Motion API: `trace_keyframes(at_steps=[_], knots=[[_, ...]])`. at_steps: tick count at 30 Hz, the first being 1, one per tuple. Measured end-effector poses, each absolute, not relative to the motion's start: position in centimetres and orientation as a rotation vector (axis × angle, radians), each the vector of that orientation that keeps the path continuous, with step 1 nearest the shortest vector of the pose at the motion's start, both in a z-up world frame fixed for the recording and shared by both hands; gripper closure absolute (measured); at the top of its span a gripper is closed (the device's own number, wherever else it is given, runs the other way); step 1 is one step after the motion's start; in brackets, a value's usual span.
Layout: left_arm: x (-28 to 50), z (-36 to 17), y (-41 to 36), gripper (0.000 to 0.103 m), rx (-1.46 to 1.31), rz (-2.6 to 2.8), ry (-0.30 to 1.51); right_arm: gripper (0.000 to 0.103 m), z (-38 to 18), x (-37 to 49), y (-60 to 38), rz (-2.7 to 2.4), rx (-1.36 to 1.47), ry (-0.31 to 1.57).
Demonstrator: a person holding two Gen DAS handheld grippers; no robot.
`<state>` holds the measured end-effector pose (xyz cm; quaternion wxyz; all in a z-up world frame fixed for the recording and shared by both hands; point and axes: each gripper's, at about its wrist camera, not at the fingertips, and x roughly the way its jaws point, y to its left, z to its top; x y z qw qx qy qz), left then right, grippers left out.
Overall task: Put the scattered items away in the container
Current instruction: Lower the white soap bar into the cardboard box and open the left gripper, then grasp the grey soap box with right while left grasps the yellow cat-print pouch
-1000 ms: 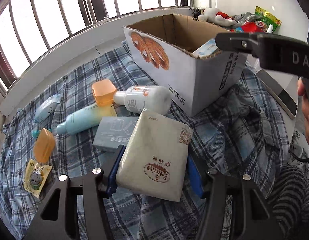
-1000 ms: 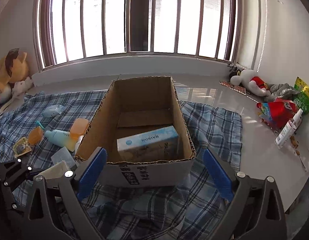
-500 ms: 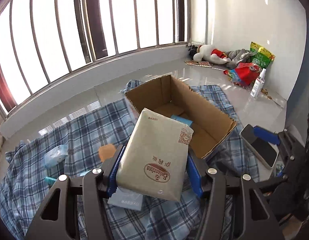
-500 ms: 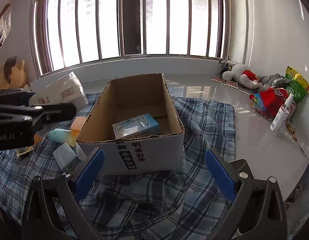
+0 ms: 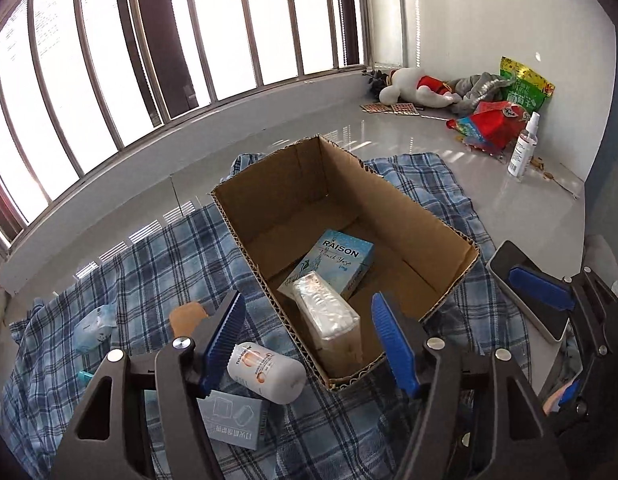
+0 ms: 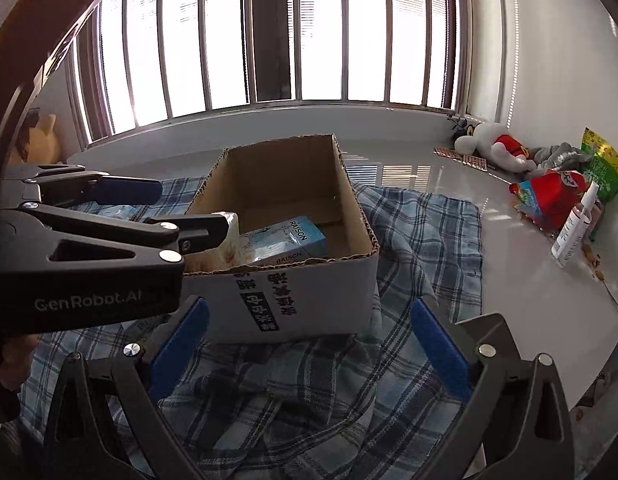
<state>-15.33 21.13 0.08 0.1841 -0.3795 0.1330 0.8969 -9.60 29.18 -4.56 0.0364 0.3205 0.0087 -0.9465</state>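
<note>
The open cardboard box [image 5: 393, 204] stands on a plaid cloth [image 5: 149, 260]. Inside lie a blue RAISON carton [image 5: 341, 260] and a beige packet [image 5: 329, 320], which leans against the near wall. My left gripper [image 5: 307, 298] hovers over the box's near corner. Its jaws are opening, and the pads touch nothing, with the packet below them. From the right wrist view, the left gripper [image 6: 191, 208] reaches over the box [image 6: 309, 300] from the left. My right gripper [image 6: 309, 306] stands open in front of the box, with nothing in it.
On the cloth left of the box lie a white bottle [image 5: 265, 372], a grey flat carton [image 5: 233, 424], an orange cap [image 5: 187, 316] and a small blue pack [image 5: 95, 324]. A phone [image 5: 513, 268] lies to the right. Plush toys, snack bags and a spray bottle [image 5: 523, 148] line the far wall.
The left gripper lifted the beige packet off the cloth, carried it over the box and let go. The packet now lies inside. The right gripper has hardly moved.
</note>
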Motion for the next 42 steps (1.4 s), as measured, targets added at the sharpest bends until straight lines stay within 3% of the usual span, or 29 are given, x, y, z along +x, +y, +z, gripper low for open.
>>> trace_keyframes(at_steps=[4,10,18,31,33,38,42], knots=[[-14.7,0.3,20.1,0.016,-1.066,2.555,0.357,0.003,-4.4,-9.5,28.9,-2.917,0.985,0.04],[-12.2,0.4,18.3,0.016,-1.041,2.568,0.306,0.003,-4.1,-8.9,27.8,-2.932,0.981,0.071],[-9.8,-0.6,9.9,0.016,-1.102,2.728,0.17,0.003,-3.0,-7.5,24.3,-2.859,0.921,0.134],[-8.2,-5.2,2.4,0.016,-1.252,2.811,0.257,0.003,-4.8,-6.8,15.5,-2.455,0.914,0.272],[-8.3,-5.7,1.8,0.016,-1.268,2.818,0.266,0.006,-5.1,-7.7,14.8,-2.365,0.931,0.285],[-8.4,-6.7,0.4,0.016,-1.303,2.815,0.256,0.028,-6.8,-10.6,13.2,-2.277,1.014,0.437],[-9.1,-7.8,-0.7,0.016,-1.338,2.801,0.236,0.036,-9.0,-12.0,11.8,-2.267,1.11,0.522]])
